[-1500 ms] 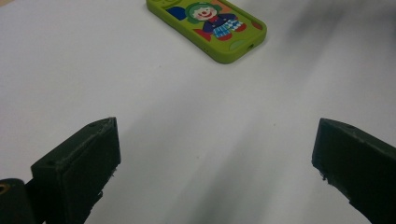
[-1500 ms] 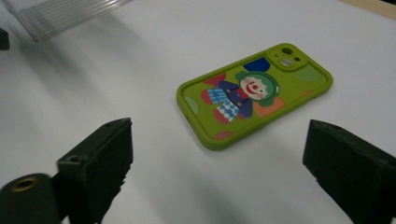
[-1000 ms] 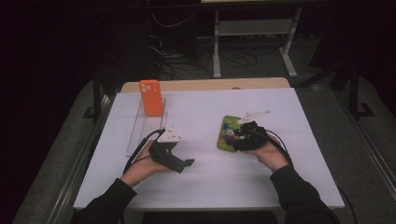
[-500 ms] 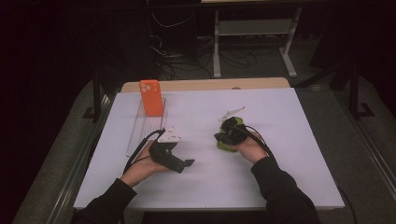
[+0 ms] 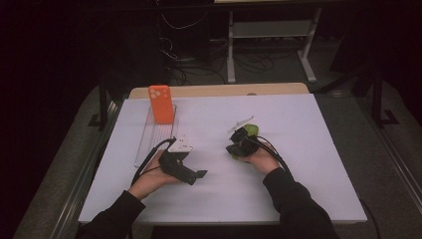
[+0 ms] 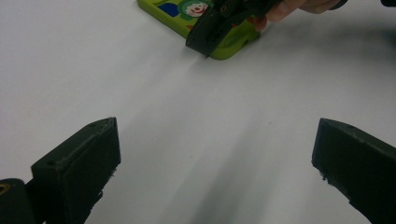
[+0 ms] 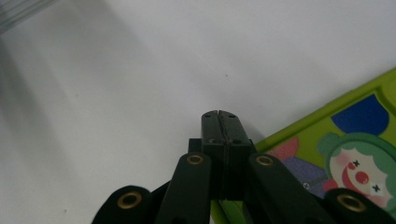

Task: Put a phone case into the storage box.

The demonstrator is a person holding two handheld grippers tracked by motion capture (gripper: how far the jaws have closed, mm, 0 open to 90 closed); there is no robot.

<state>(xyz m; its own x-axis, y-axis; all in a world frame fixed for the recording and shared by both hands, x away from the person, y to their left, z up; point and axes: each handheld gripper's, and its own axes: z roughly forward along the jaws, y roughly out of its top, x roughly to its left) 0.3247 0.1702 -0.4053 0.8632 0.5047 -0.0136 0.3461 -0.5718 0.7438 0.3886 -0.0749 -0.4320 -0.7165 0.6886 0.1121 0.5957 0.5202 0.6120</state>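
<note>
The green phone case [image 6: 219, 28] with its clown print lies flat mid-surface, toward the right edge. We judge it light, rubbery, and best taken by its raised rim. Our right hand-held gripper [image 7: 219, 116], jaws together, presses at that rim. Our left hand-held gripper [image 5: 196, 174] rests agape, nearer the front edge.
</note>
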